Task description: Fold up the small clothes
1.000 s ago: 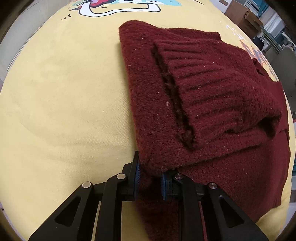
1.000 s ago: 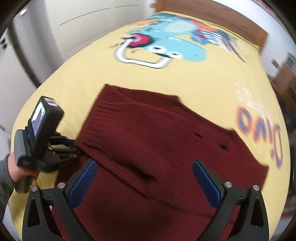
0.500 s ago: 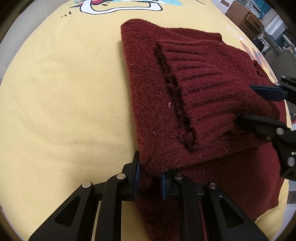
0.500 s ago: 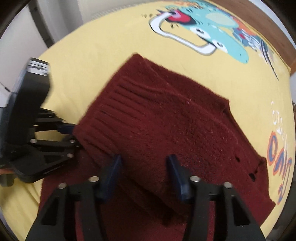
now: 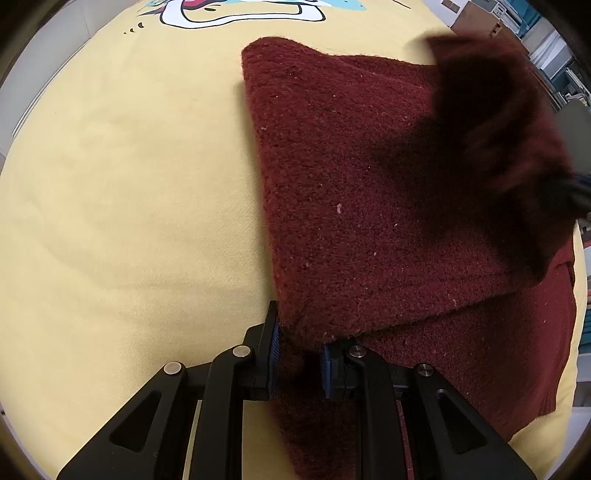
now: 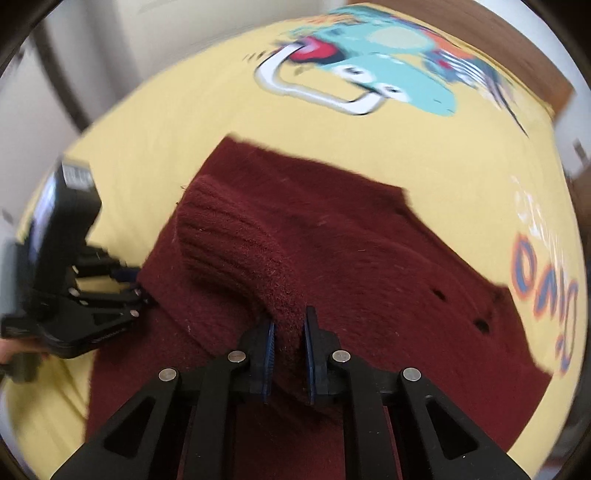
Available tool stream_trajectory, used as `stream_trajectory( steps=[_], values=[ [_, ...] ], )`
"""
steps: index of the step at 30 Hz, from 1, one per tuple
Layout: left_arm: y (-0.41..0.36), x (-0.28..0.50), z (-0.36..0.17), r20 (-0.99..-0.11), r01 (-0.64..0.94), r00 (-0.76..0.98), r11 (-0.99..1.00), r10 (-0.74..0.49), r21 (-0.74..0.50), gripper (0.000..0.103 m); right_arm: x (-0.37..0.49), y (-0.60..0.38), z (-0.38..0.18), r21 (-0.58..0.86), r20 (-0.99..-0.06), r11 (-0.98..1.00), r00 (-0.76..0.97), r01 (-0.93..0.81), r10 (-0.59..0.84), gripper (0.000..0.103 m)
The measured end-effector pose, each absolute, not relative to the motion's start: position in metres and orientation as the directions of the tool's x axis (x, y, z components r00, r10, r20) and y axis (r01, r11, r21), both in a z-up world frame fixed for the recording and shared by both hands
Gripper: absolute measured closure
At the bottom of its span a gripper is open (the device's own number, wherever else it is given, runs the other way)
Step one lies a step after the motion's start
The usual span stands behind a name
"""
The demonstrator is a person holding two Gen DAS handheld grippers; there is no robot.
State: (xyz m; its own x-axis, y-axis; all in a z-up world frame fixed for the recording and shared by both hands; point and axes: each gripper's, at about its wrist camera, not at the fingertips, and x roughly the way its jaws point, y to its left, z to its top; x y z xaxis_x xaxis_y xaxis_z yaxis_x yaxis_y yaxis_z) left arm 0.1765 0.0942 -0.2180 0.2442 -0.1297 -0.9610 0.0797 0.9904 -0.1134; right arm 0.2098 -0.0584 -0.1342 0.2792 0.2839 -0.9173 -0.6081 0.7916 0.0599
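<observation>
A dark red knitted sweater [image 5: 369, 192] lies partly folded on a yellow printed sheet [image 5: 129, 184]. My left gripper [image 5: 299, 354] is shut on the sweater's near edge, fabric pinched between its blue pads. In the right wrist view my right gripper [image 6: 288, 347] is shut on the ribbed sleeve cuff [image 6: 236, 236] and holds it lifted above the sweater's body [image 6: 388, 280]. The lifted sleeve shows as a dark blur [image 5: 491, 122] at the right of the left wrist view. The left gripper [image 6: 122, 291] also appears at the sweater's left edge in the right wrist view.
The yellow sheet [image 6: 424, 155] carries a cartoon print [image 6: 369, 74] at the far end and orange lettering [image 6: 539, 280] at the right. Boxes and shelving [image 5: 517, 22] stand beyond the sheet. A hand [image 6: 11, 350] holds the left gripper's handle.
My right gripper went from wide open to shut on the ribbed cuff and has raised it off the sweater. The left gripper kept its grip in place.
</observation>
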Motion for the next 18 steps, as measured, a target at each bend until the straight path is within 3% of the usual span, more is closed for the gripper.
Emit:
stream_trajectory(
  steps=[9, 18],
  values=[
    [0.088, 0.176, -0.218, -0.962, 0.080, 0.247, 0.992, -0.116, -0.099, 0.087, 0.213, -0.138, -0.115, 0.133, -0.898, 0.872, 0.315, -0.471, 0.308, 0.089],
    [0.082, 0.177, -0.217, -0.967, 0.096, 0.235, 0.992, -0.098, -0.077, 0.087, 0.218, -0.207, -0.155, 0.297, -0.895, 0.917, 0.257, -0.265, 0.364, 0.089]
  ],
)
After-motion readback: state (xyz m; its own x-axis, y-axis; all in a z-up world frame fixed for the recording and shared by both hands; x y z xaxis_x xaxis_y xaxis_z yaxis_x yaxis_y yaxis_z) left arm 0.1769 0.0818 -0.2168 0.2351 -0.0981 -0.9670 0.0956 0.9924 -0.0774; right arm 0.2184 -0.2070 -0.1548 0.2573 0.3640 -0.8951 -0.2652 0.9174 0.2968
